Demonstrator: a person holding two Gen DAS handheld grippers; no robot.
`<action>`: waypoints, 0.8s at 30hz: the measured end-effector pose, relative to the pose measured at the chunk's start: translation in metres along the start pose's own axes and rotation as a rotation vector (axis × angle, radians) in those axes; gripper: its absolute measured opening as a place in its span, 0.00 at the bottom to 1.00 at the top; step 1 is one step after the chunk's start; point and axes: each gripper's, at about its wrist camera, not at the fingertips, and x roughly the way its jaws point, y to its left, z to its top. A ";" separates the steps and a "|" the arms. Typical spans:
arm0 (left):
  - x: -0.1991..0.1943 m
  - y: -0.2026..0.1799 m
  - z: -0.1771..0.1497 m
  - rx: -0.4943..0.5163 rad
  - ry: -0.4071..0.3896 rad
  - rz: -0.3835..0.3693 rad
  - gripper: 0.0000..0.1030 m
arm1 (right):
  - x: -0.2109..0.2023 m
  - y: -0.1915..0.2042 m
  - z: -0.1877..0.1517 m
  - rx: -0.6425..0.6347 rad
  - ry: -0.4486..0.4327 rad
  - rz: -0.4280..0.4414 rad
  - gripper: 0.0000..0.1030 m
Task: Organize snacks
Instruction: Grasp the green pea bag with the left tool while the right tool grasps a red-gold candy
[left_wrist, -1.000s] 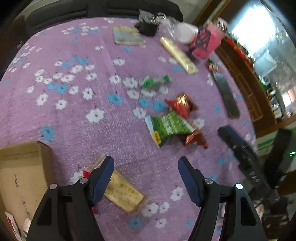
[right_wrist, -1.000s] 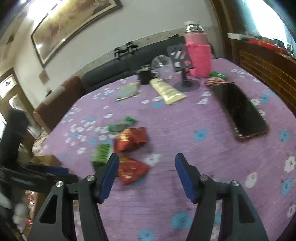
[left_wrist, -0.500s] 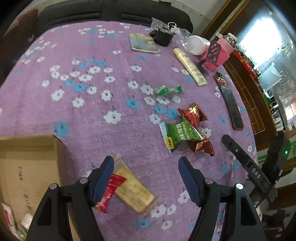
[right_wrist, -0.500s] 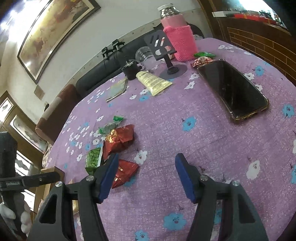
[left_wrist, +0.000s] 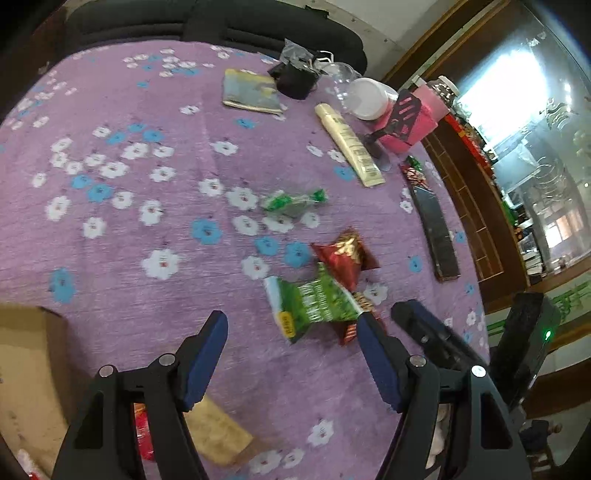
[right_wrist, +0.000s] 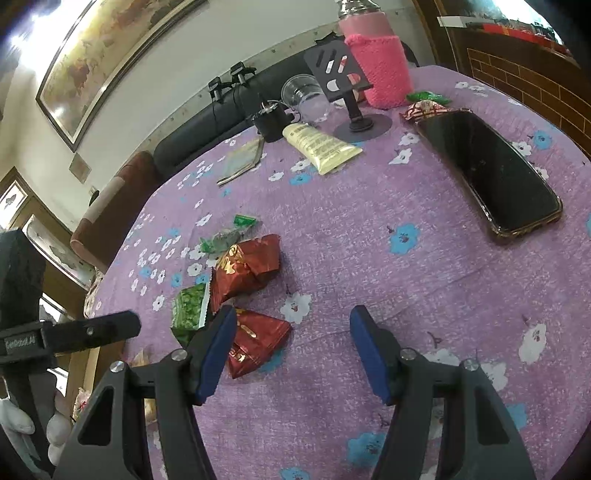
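Snack packets lie on a purple flowered tablecloth (left_wrist: 122, 236). A green packet (left_wrist: 314, 306) overlaps a red foil packet (left_wrist: 343, 254) and a second red packet (right_wrist: 258, 339); a small green candy (left_wrist: 293, 201) lies farther off. A tan packet (left_wrist: 218, 432) and a red wrapper (left_wrist: 142, 432) lie under my left gripper (left_wrist: 291, 332), which is open and empty just short of the green packet. My right gripper (right_wrist: 293, 328) is open and empty, its left finger beside the near red packet. It also shows in the left wrist view (left_wrist: 436, 336).
A cardboard box (left_wrist: 26, 365) stands at the left edge. A black phone (right_wrist: 487, 166), a cream tube (right_wrist: 319, 142), a pink-sleeved bottle (right_wrist: 380, 70), a phone stand (right_wrist: 351, 99), a clear cup (right_wrist: 306, 92), a booklet (left_wrist: 249, 92) and two small candies (right_wrist: 424, 103) lie at the far side.
My left gripper has moved forward and right toward the green packet; the box and tan packet slid back. My right gripper moved closer to the red packets.
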 end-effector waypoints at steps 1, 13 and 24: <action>0.002 -0.001 0.001 -0.003 -0.001 -0.009 0.73 | 0.000 0.000 -0.001 0.001 0.002 0.004 0.61; 0.031 -0.011 0.019 0.038 -0.022 0.001 0.77 | 0.013 0.013 0.000 -0.052 0.053 0.107 0.67; 0.043 -0.028 0.003 0.194 0.063 0.058 0.56 | 0.014 0.042 -0.012 -0.240 0.097 0.029 0.53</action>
